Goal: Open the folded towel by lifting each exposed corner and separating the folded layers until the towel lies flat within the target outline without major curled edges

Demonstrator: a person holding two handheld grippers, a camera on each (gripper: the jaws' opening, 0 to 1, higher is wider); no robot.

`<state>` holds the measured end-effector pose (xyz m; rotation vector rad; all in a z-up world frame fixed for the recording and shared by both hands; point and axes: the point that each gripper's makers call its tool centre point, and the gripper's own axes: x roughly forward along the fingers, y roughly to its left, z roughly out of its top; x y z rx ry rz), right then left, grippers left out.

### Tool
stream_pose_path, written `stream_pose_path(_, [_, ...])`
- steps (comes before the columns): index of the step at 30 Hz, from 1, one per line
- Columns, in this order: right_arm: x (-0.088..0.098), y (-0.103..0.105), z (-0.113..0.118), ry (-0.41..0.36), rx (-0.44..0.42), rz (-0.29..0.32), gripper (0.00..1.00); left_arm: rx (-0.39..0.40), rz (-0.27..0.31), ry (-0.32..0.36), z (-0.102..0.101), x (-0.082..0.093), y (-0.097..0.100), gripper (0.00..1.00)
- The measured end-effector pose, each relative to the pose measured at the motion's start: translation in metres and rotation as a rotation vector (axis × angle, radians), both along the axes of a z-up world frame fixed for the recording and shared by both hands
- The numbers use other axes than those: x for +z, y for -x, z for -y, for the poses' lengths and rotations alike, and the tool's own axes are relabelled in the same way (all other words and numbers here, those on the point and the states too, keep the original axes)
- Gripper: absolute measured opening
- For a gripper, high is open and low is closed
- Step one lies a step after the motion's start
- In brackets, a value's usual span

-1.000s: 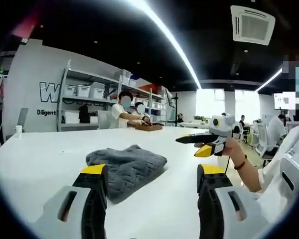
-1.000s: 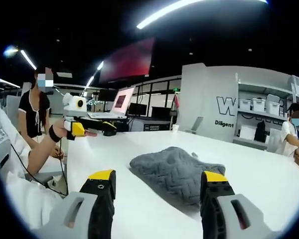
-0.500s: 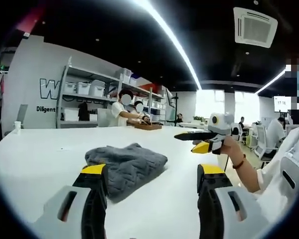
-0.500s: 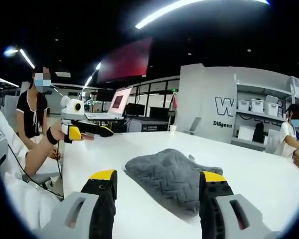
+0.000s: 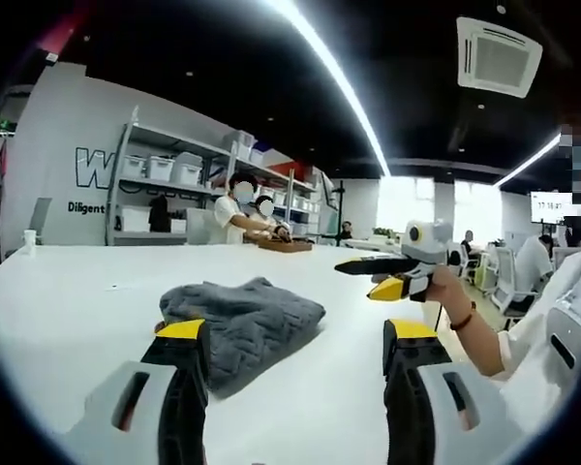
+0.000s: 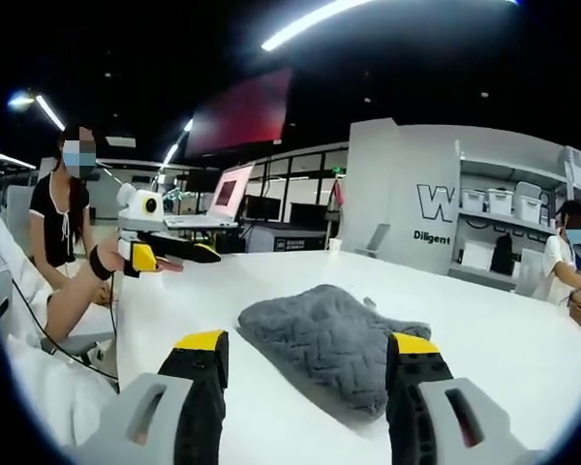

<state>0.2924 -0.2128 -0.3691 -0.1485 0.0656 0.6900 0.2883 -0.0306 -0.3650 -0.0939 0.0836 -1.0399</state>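
Observation:
A grey quilted towel [image 5: 244, 316] lies folded in a thick bundle on the white table [image 5: 68, 300]. My left gripper [image 5: 295, 331] hovers low over the table, open, its left jaw just in front of the towel's near edge and nothing between the jaws. From the right side a hand holds my right gripper [image 5: 380, 277] above the table, apart from the towel. In the right gripper view the towel [image 6: 320, 334] sits just beyond my open right gripper [image 6: 308, 343], whose jaws frame it without touching. Farther left my left gripper [image 6: 182, 256] hangs over the table's edge.
Shelving with white bins [image 5: 160, 172] stands against the back wall. Two people work over a wooden tray [image 5: 284, 245] at the table's far end. A laptop [image 6: 228, 199] sits on a desk behind, and a person [image 6: 63, 218] stands at the left. White table surface surrounds the towel.
Both views have drifted slightly, so the cameras moved a little. The towel stays folded in the same spot, and both grippers remain open.

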Motion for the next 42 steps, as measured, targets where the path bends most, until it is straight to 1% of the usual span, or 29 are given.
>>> stream_pose_path(7, [0.003,-0.004,0.0,-0.001,0.002,0.001,0.64,0.009,-0.009,0.004,-0.001,-0.003,-0.004,0.71])
stream_pose_path(9, [0.0,-0.009,0.003,-0.001,-0.006,-0.01,0.64,0.009,-0.007,0.002,0.0,-0.003,-0.004,0.71])
stream_pose_path(14, [-0.004,-0.012,0.006,-0.001,-0.011,-0.024,0.63,0.009,-0.015,0.01,0.001,-0.002,-0.008,0.71])
stream_pose_path(18, [-0.005,-0.013,0.007,-0.001,-0.014,-0.029,0.63,0.007,-0.018,0.003,0.004,-0.002,-0.01,0.71])
stream_pose_path(22, [-0.006,-0.014,0.008,-0.006,-0.018,-0.032,0.63,-0.011,-0.029,0.021,0.008,0.0,-0.011,0.71])
stream_pose_path(24, [-0.006,-0.015,0.009,-0.009,-0.018,-0.035,0.63,-0.018,-0.013,0.011,0.011,0.001,-0.011,0.72])
stream_pose_path(26, [-0.007,-0.016,0.009,-0.011,-0.019,-0.037,0.63,-0.017,-0.025,0.013,0.013,0.001,-0.012,0.72])
stream_pose_path(28, [-0.007,-0.017,0.01,-0.008,-0.025,-0.04,0.63,-0.021,-0.021,0.016,0.015,0.002,-0.013,0.72])
stream_pose_path(31, [-0.009,-0.02,0.013,-0.011,-0.032,-0.046,0.64,-0.024,-0.027,0.006,0.017,-0.001,-0.017,0.72])
stream_pose_path(34, [-0.013,-0.02,0.014,0.003,-0.041,-0.051,0.64,-0.034,-0.02,-0.004,0.02,-0.003,-0.019,0.73])
stream_pose_path(39, [-0.016,-0.024,0.015,-0.004,-0.042,-0.061,0.63,-0.035,-0.035,0.005,0.022,-0.003,-0.023,0.72])
stream_pose_path(42, [-0.016,-0.024,0.014,-0.002,-0.043,-0.062,0.63,-0.036,-0.03,0.006,0.023,-0.002,-0.023,0.72])
